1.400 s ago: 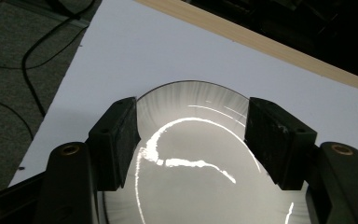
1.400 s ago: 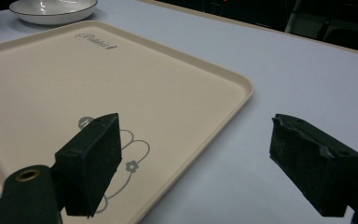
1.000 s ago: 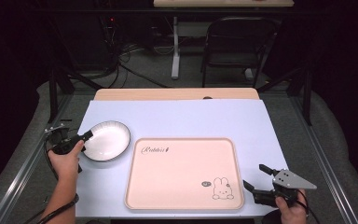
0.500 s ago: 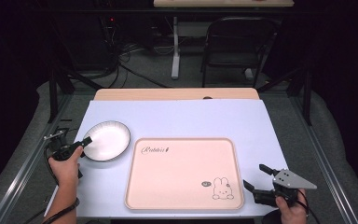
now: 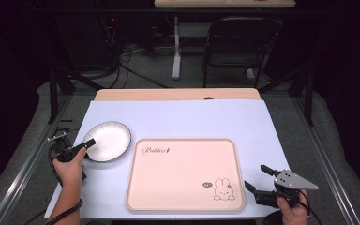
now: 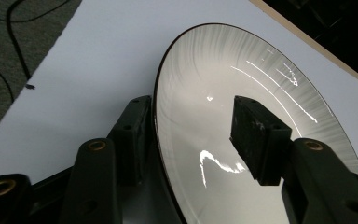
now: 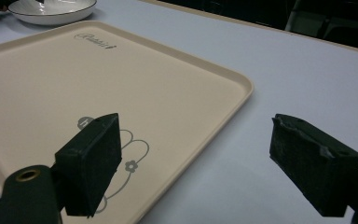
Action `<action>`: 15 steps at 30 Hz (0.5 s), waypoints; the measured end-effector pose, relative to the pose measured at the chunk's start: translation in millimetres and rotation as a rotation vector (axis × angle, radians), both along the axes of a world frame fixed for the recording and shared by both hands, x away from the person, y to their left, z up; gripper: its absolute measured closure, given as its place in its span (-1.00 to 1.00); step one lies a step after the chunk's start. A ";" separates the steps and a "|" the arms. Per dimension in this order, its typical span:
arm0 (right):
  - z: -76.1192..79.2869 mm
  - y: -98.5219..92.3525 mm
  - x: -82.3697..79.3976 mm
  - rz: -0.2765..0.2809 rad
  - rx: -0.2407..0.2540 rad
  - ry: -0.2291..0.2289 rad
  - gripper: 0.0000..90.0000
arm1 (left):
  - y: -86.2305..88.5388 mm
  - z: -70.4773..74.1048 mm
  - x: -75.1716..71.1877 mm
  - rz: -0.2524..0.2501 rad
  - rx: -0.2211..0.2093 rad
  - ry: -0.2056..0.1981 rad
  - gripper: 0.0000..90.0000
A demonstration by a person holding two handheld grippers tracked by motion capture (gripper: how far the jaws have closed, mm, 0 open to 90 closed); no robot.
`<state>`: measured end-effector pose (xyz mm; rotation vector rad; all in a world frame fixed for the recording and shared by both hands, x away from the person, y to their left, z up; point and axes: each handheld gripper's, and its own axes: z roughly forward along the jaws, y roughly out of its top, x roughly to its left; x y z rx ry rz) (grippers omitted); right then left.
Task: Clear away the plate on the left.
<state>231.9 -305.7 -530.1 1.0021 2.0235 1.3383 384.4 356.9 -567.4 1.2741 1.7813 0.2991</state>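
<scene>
A white plate (image 5: 107,140) with a dark rim rests on the pale mat, left of a pink tray (image 5: 183,173) printed with a rabbit. My left gripper (image 5: 88,145) reaches in at the plate's near-left edge. In the left gripper view the plate (image 6: 242,84) has its rim between the jaws, one jaw outside it and one pad over the inside. The left gripper (image 6: 193,112) has just been closing, with a gap still showing at the pad. My right gripper (image 5: 257,177) stands open and empty at the tray's near-right corner. The right gripper view has the right gripper (image 7: 193,135) over the tray (image 7: 74,79), with the plate (image 7: 51,11) far off.
The pale mat (image 5: 192,117) covers most of the table, with a wooden strip (image 5: 178,94) along its far edge. Metal rails (image 5: 23,168) run along both sides. A dark chair (image 5: 236,42) and loose cables (image 5: 122,61) lie beyond the table.
My left hand has sunk slightly onto the plate's near-left rim and its jaws have narrowed around it. The plate, the tray and my right gripper have stayed put.
</scene>
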 end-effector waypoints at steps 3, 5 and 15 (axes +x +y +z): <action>0.0 0.1 0.1 0.000 0.000 0.001 -0.65 | -2.0 -0.4 0.9 0.006 0.004 0.007 0.07; 0.0 0.1 0.1 0.001 0.000 0.001 -0.65 | -1.2 -1.9 1.0 0.016 -0.011 0.010 0.12; 0.0 0.4 0.5 0.004 -0.002 0.006 -0.65 | 3.2 -5.0 0.1 0.032 -0.030 0.021 0.43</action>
